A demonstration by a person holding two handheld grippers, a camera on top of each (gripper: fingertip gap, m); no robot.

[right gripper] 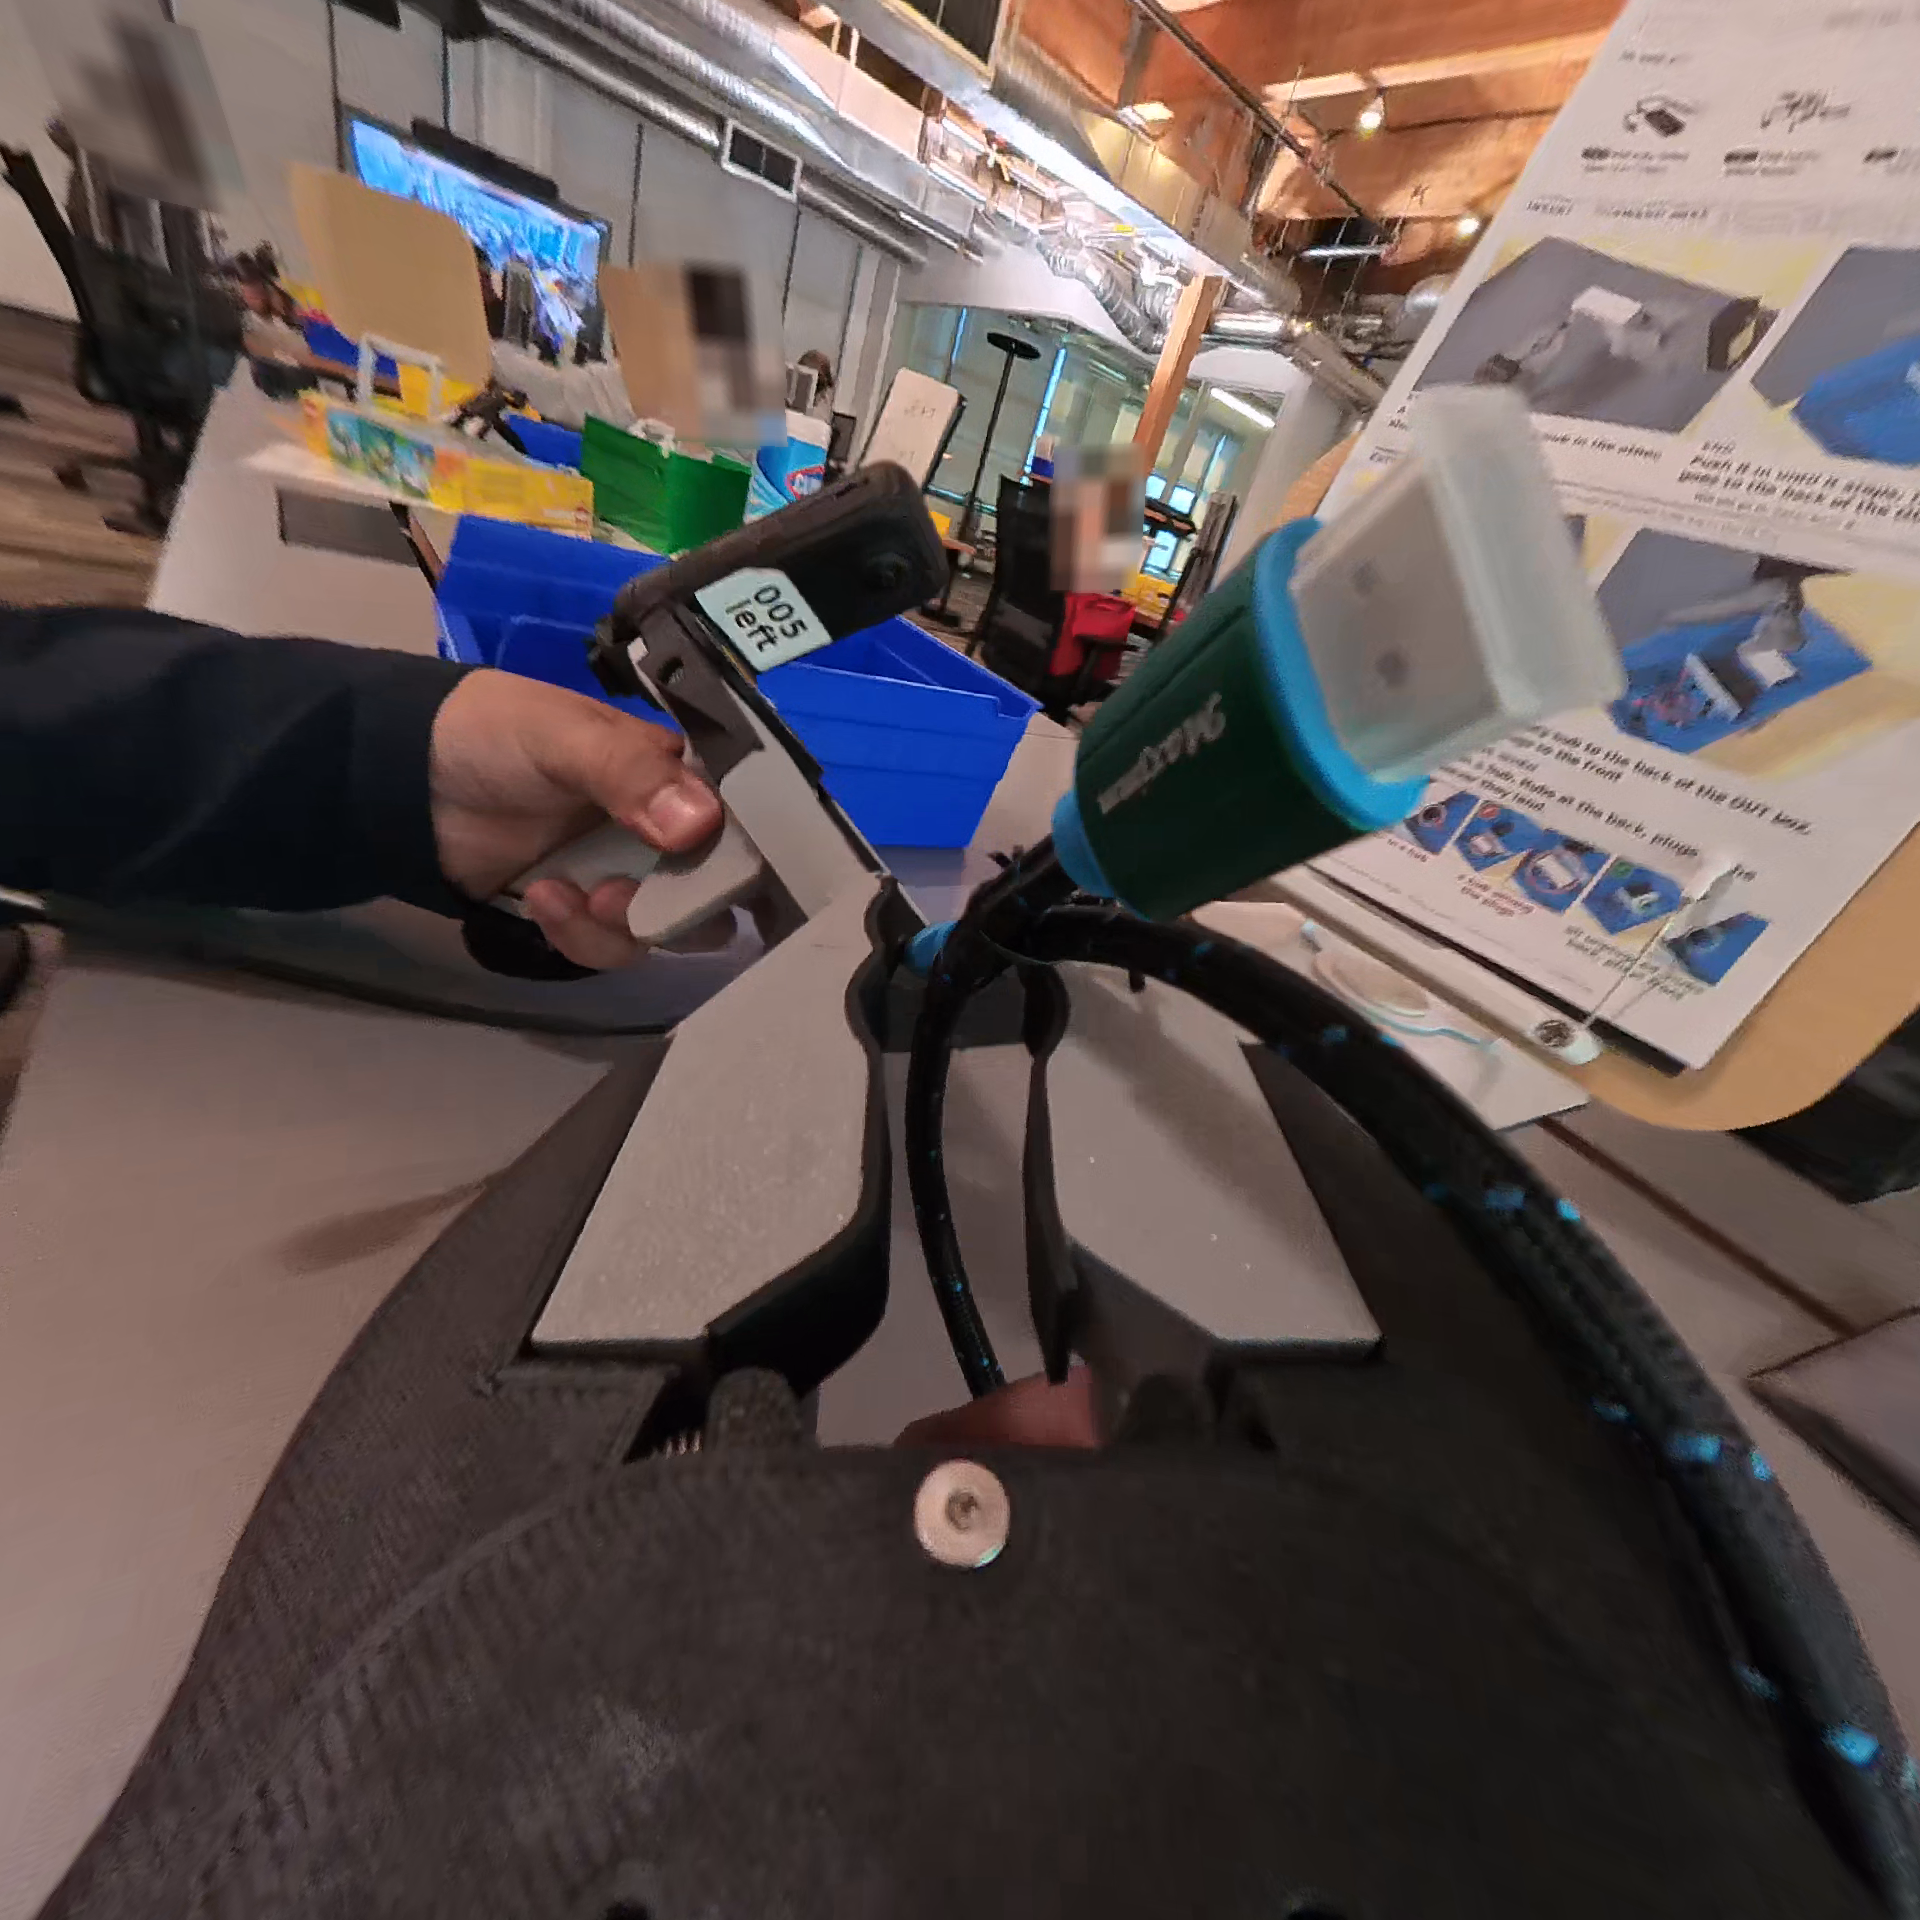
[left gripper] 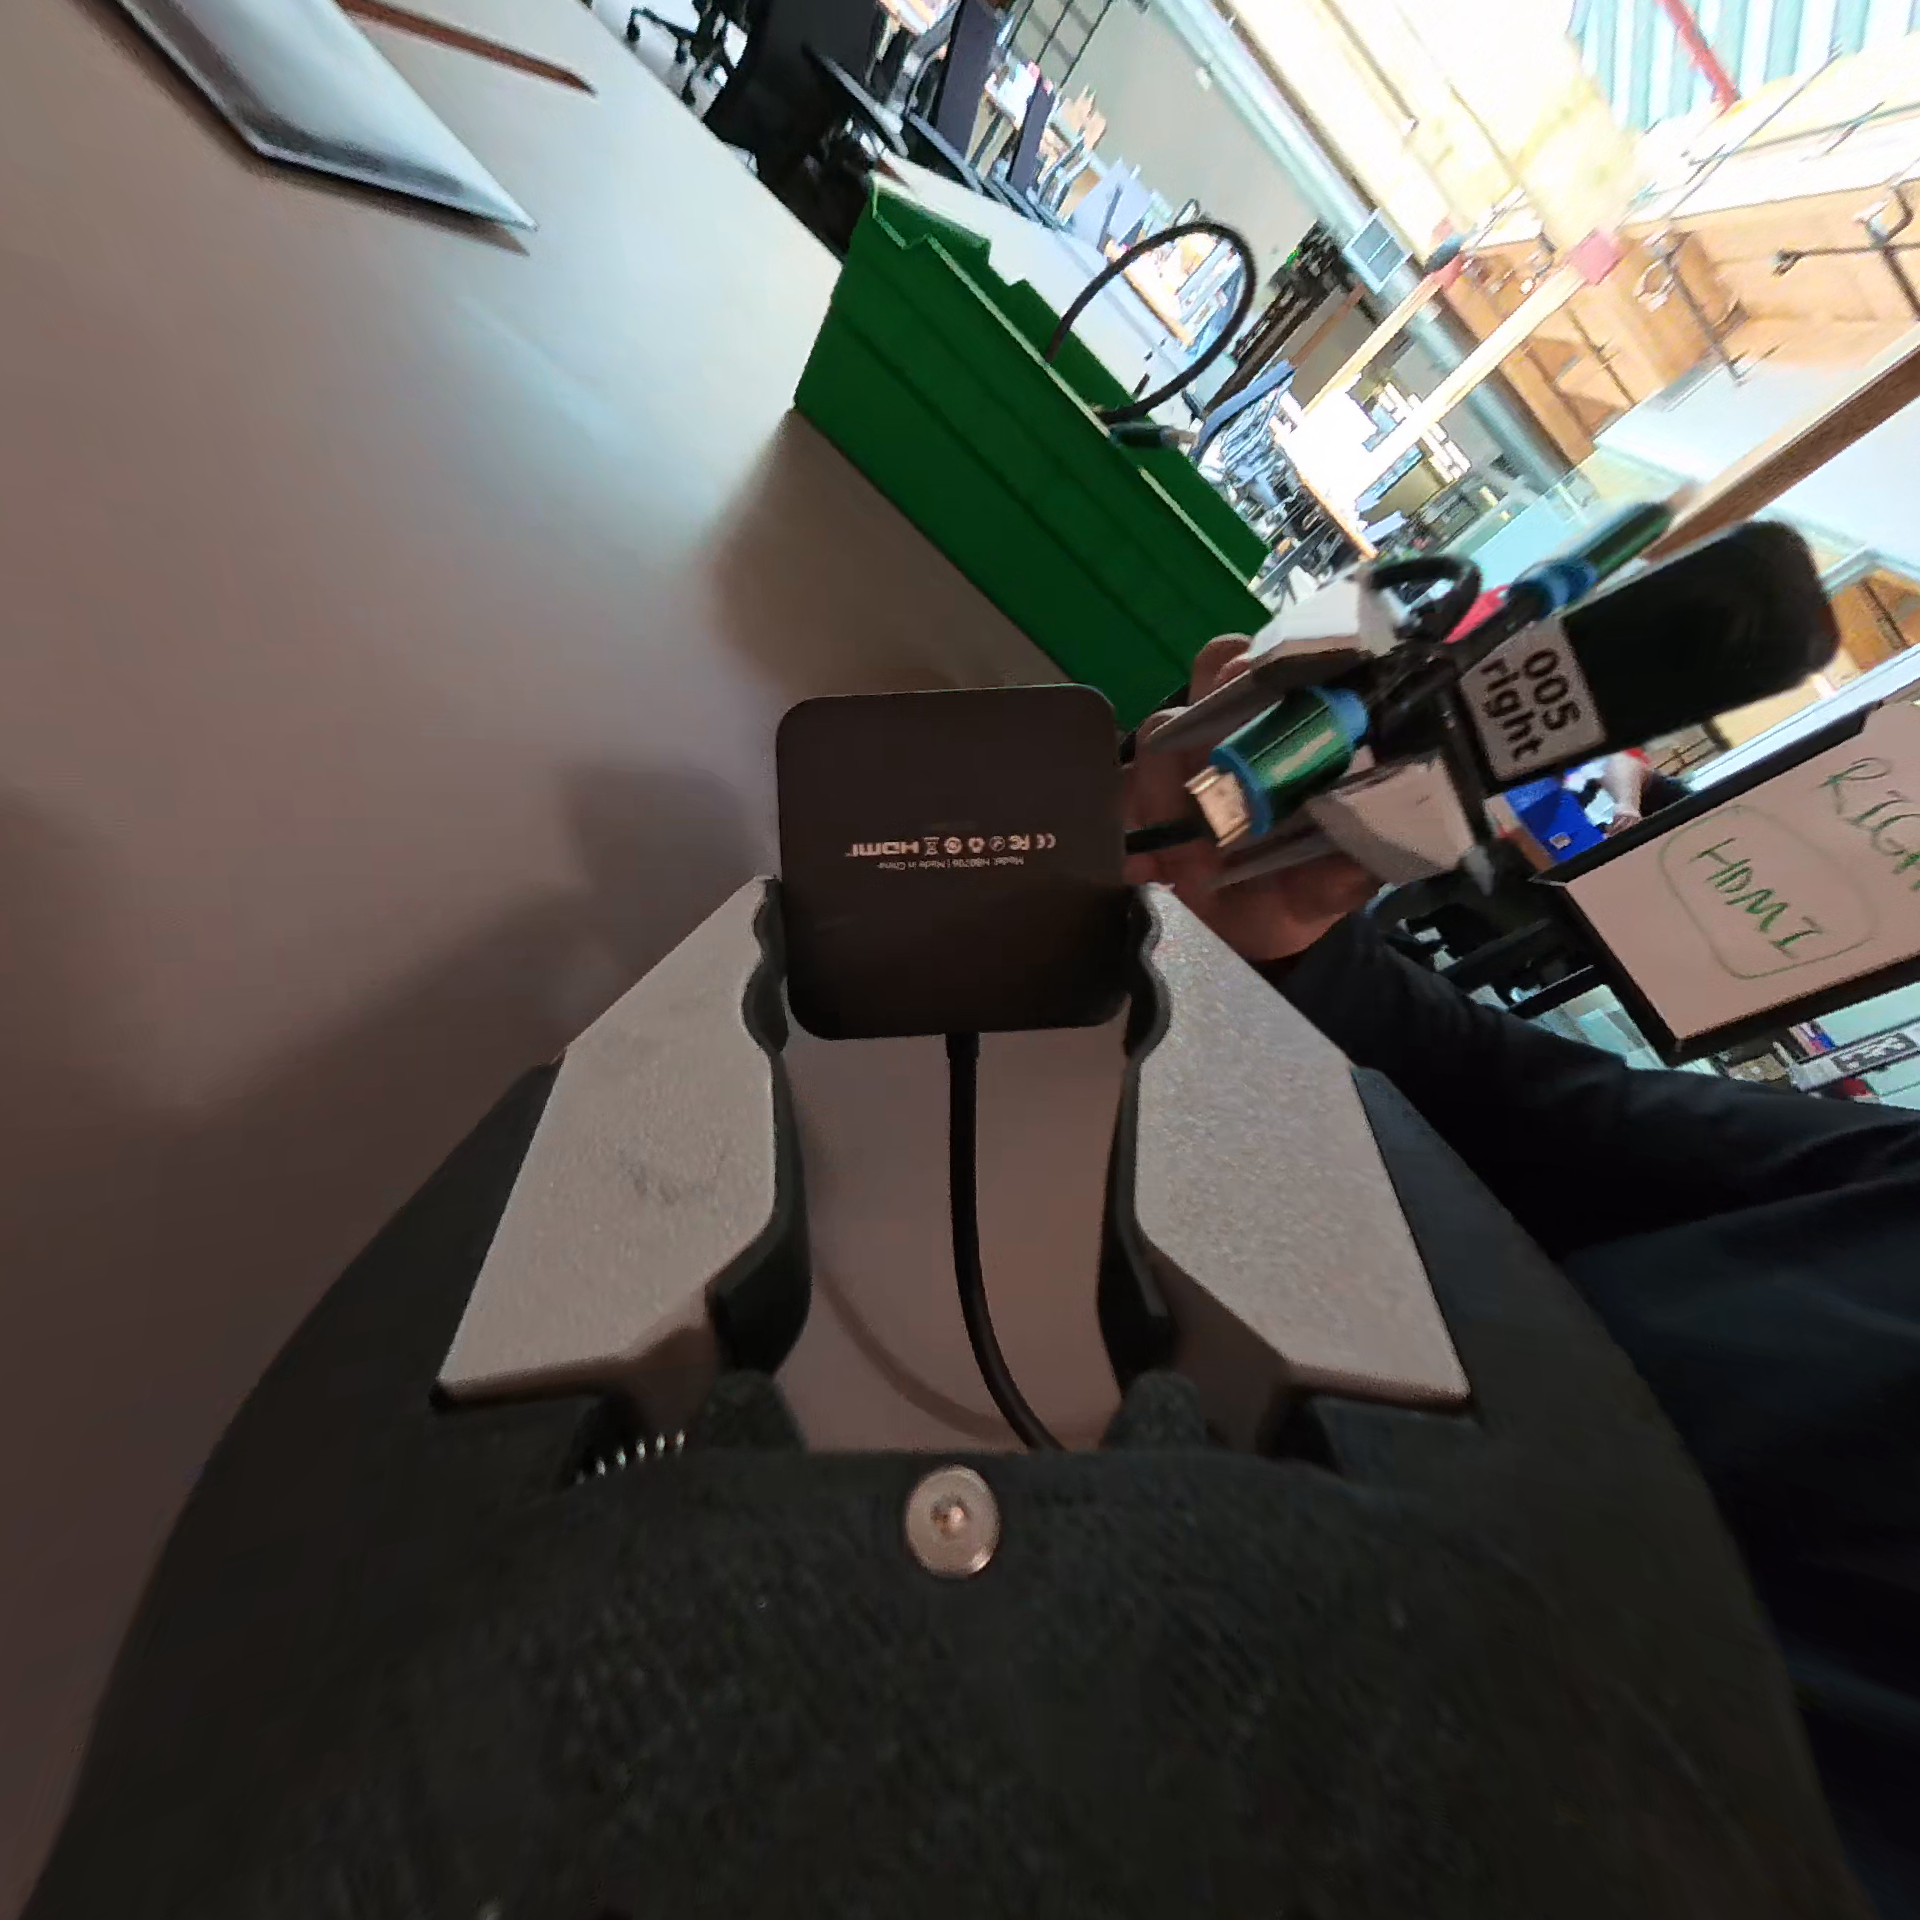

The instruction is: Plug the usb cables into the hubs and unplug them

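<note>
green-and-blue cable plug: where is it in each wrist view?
Left wrist view: green-and-blue cable plug right of centre, beside the black square adapter box.
Right wrist view: upper right, close up, clear cap on its tip.
Shared landmark: right gripper, shut on the plug's cable.

Open-plan workshop, pale grey counter (left gripper: 312, 520), stacked green bins (left gripper: 997, 468), blue bins (right gripper: 894, 727) further off, wooden ceiling beams (right gripper: 1299, 62) with silver ducts (right gripper: 831, 104), bright glazed walls (left gripper: 1455, 312), wall screen (right gripper: 478, 218), black office chairs (left gripper: 769, 83)
</note>
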